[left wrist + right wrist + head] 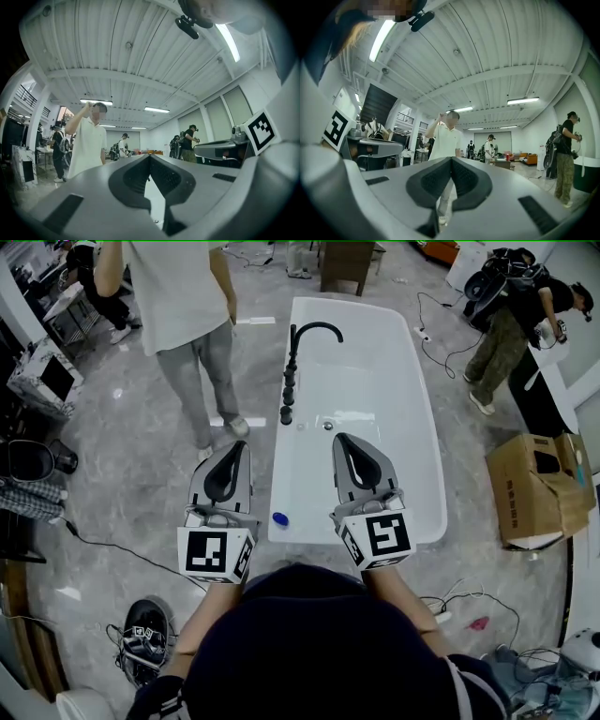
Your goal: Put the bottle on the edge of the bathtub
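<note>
The white bathtub (427,418) lies lengthwise ahead of me in the head view. On the rim at its near left corner sits a small blue-topped thing (280,518), seemingly the bottle seen from above. My left gripper (238,446) hovers over the floor just left of the tub, shut and empty. Above the tub's near end, my right gripper (341,438) is also shut with nothing in it. Both gripper views tilt up at the ceiling. There the left gripper (149,157) and right gripper (451,159) show their jaws closed together with nothing between them.
A black faucet (292,371) rises from the tub's left rim. A person in a white shirt (178,296) stands left of the tub; another (511,324) is at the far right. A cardboard box (534,488) sits right of the tub. Cables (103,545) cross the floor.
</note>
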The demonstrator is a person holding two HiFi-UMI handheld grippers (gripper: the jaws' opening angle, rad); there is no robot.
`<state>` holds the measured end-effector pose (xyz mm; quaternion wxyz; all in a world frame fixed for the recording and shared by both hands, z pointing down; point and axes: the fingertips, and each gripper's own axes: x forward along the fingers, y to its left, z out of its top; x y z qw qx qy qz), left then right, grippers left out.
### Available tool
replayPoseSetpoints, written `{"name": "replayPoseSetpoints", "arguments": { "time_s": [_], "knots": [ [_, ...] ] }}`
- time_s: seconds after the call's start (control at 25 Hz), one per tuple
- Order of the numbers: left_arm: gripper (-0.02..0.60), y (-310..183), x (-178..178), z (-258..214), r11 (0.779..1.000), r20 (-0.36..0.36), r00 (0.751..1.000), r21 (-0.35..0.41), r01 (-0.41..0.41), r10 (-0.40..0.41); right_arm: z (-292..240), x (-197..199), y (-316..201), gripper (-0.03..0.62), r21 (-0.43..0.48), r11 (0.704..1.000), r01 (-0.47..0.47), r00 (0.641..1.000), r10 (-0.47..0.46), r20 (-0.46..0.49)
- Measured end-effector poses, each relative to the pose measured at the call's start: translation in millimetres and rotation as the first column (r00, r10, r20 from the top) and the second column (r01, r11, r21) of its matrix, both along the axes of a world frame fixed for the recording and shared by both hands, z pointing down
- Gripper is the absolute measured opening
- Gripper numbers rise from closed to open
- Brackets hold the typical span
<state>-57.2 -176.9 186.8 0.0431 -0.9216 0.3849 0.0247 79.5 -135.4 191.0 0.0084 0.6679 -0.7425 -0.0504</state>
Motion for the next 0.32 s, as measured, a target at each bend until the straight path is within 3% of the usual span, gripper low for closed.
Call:
{"name": "replayPoseSetpoints", "arguments": {
  "time_s": [0.32],
  "knots": [
    [0.023,1.1,4.5,2.2,1.000,0.006,1.000,0.003,-0.003,0.003,4.5,3.6,-0.5,0.028,-0.007,1.000,-0.002,1.000,0.002,0.003]
  ]
}}
